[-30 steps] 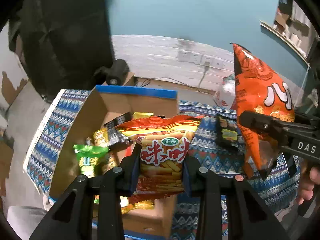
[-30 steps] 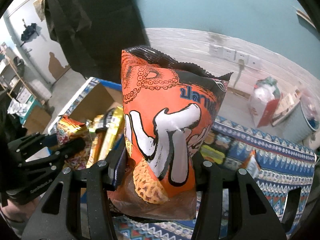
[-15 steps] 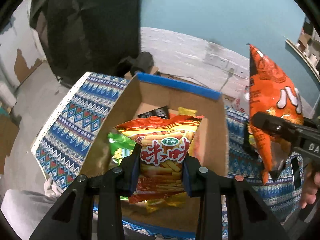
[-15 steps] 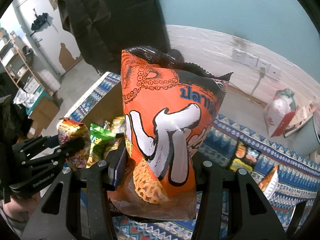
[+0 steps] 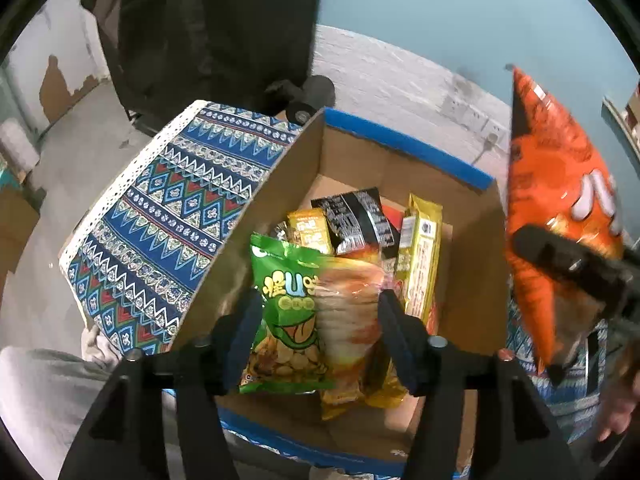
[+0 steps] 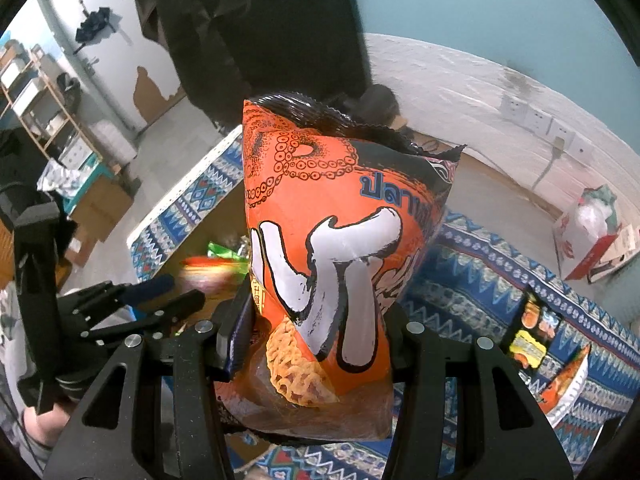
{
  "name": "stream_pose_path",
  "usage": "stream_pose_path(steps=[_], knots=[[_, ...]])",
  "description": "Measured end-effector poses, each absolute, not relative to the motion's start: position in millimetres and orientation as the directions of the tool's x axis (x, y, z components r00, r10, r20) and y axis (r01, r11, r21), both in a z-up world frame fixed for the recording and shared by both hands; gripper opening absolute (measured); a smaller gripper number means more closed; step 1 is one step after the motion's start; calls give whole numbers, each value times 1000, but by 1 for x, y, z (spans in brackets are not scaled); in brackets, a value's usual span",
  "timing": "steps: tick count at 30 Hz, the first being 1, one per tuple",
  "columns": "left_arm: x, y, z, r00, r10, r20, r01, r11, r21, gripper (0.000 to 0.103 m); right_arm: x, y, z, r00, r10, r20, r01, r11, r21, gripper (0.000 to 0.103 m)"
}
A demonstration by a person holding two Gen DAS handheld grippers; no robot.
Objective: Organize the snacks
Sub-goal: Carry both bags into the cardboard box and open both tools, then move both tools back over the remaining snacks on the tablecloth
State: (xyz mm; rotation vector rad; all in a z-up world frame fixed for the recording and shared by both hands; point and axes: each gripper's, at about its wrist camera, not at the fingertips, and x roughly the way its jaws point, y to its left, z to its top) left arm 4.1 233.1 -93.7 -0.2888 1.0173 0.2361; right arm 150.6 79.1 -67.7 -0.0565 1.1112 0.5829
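My left gripper is opening, dropping the blurred chip bag into the box; my right gripper is still clamping the orange bag, next to go

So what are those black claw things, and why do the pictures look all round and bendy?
Those claws are grippers: hand-held tools with two fingers, and a person holds one in each hand. Each carries a small wide-eyed camera looking along its fingers, which bends the picture.

One picture is from the left gripper. It hangs over a cardboard box of snacks, with a green snack bag on top. Its jaws are opening, and a red and yellow snack bag, blurry here, is slipping out between them into the box.

The other is from the right gripper, which squeezes an orange snack bag. The box stands on a patterned blue cloth, where a few more snacks lie.
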Motion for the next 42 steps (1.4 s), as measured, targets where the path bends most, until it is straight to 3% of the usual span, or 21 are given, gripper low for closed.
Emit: stream_pose_path(steps=[21,26,32,42], knots=[[-10,256,-78,523,108,-845,-353,930,-100,63,162,124,-96,209,430,-879,-507,816,278,51],[-8,246,-75,527,100,-844,-333,938,-97,65,161,116,-89,225,431,-874,-496,823,278,69],[-5,230,-68,546,83,-834,-307,946,-107,65,155,99,-71,285,410,-867,-484,842,239,77],[5,188,-59,562,68,-825,-231,970,-77,70,144,54,-51,356,347,-868,-434,884,175,78]])
